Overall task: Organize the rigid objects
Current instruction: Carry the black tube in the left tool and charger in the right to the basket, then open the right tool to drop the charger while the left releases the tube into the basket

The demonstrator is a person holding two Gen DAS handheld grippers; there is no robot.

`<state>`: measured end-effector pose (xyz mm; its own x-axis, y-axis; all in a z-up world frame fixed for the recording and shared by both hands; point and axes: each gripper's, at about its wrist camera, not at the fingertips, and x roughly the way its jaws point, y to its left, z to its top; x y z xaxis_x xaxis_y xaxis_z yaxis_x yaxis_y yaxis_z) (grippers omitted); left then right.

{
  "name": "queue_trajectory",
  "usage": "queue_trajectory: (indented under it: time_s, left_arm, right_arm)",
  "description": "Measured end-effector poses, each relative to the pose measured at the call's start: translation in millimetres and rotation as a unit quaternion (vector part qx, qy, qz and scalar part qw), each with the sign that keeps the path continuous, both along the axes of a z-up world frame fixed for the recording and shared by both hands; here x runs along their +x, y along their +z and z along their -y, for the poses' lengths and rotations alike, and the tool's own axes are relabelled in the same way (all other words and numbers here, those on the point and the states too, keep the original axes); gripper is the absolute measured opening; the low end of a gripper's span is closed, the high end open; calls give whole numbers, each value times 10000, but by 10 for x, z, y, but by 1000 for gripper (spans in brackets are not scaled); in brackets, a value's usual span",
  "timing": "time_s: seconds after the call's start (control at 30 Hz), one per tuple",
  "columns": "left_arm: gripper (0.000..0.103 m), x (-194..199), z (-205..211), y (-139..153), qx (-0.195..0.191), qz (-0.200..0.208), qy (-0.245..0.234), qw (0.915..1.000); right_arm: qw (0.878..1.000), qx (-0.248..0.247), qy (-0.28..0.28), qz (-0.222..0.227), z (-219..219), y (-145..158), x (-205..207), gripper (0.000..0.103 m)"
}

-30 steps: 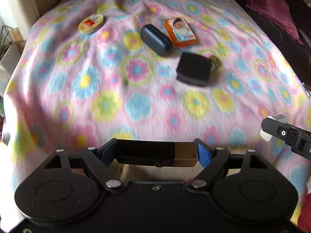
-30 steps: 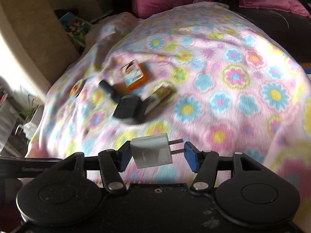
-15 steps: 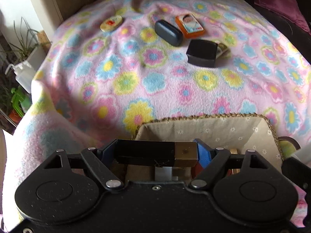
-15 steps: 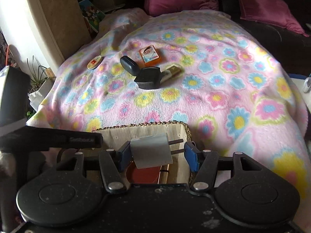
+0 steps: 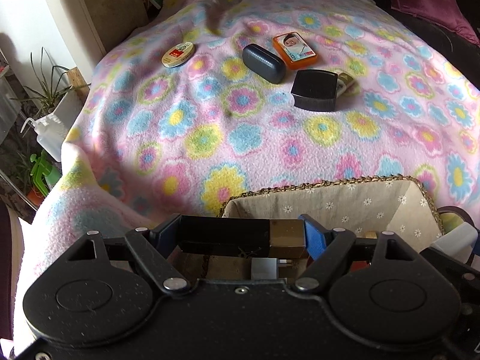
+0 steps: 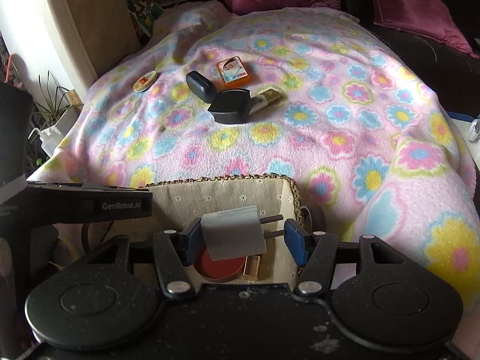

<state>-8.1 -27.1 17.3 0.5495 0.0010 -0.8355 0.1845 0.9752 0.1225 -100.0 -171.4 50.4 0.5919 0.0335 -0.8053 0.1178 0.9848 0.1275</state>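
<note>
basket (image 6: 210, 193): woven rim, cloth-lined, sitting at the near edge of the floral blanket (image 6: 330, 138); both grippers hovering over it
basket contents: red round tin (image 6: 217, 265) and gold tube (image 6: 251, 267) lying on the bottom; a white plug-like piece (image 5: 264, 267) showing in the left view, partly hidden
left gripper (image 5: 241, 235): clamping a black-and-gold bar (image 5: 240, 235) end to end, held crosswise above the basket
right gripper (image 6: 241, 238): pinching a white charger plug (image 6: 232, 235), prongs pointing at the right finger, above the basket's right end
outside basket, well apart: round tin (image 5: 178, 55), dark oval case (image 5: 264, 63), orange box (image 5: 294, 49), black square box (image 5: 315, 90) overlapping a small gold-and-white item (image 5: 345, 82)
</note>
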Motion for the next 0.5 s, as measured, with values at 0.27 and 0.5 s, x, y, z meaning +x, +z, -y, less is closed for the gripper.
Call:
queue_trajectory:
  time_s: [0.27, 0.5]
  left_arm:
    - [78, -2, 2, -17, 31, -64, -14, 10000]
    - [78, -3, 4, -29, 40, -118, -43, 9999]
  right_arm:
    - [9997, 178, -171, -12, 68, -15, 14, 58]
    - [9997, 160, -166, -47, 55, -30, 25, 58]
